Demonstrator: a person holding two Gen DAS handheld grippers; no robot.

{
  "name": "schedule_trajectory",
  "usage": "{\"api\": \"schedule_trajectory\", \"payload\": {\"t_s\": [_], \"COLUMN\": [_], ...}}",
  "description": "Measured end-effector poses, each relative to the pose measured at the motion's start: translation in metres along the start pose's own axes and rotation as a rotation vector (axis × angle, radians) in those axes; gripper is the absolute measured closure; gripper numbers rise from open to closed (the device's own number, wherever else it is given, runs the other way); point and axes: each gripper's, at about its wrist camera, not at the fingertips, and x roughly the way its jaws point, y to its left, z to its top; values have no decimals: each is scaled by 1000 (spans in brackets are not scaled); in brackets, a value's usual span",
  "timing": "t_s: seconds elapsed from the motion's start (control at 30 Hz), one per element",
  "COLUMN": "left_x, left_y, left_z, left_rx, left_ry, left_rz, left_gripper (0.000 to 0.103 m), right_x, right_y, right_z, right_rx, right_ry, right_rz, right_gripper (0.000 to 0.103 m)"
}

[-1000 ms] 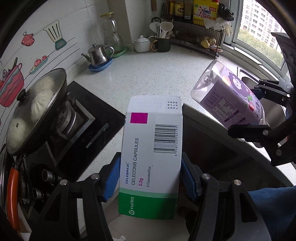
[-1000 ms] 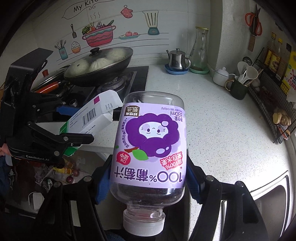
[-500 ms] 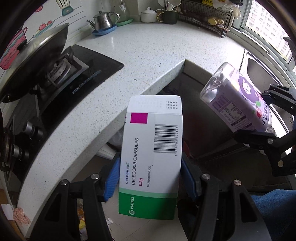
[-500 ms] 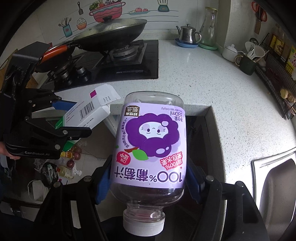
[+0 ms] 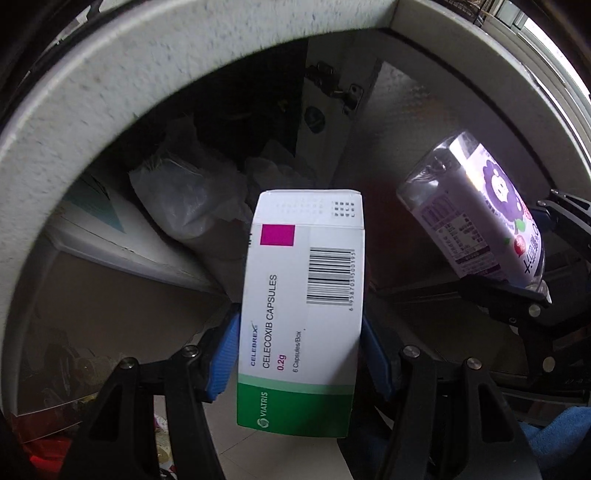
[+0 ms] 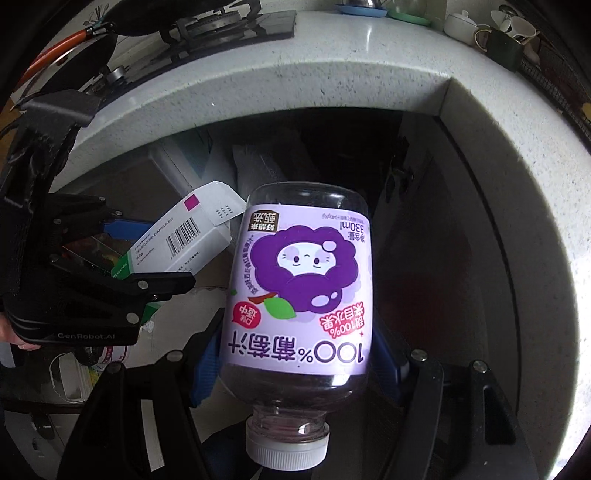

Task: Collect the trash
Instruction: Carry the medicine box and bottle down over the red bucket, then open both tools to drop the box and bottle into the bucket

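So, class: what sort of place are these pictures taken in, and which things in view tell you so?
Most likely a home kitchen: a speckled stone countertop carries a gas hob and a mug of utensils, with an open cupboard of bags below.

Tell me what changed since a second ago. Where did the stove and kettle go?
Both grippers sank from above the white speckled countertop to below its edge, now facing the dark open cupboard underneath. The stove and kettle slid up to the right view's top edge. Unchanged: the left gripper still clamps the white-and-green capsule box, the right gripper the purple-labelled juice bottle.
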Motion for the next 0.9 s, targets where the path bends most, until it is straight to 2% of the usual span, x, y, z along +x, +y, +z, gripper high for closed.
{"api": "schedule_trajectory", "payload": {"t_s": [0.1, 0.47, 0.7, 0.9], "left_x": [47, 204, 258, 281], "left_y": [4, -4, -5, -9], "left_z": [-1, -3, 4, 7], "left_rx": [-4, -9, 18, 54], "left_ry": [33, 73, 97, 116], "left_rz": [1, -34, -53, -56], "left_gripper": [45, 45, 44, 41], "right_x": [34, 172, 232, 242], "right_y": [-15, -52, -65, -73], "right_z": [-11, -50, -51, -66], "right_rx": [40, 126, 174, 174], "right_ry": [16, 88, 101, 97], "right_rz": [-6, -55, -61, -49], "right_gripper": [36, 36, 36, 35]}}
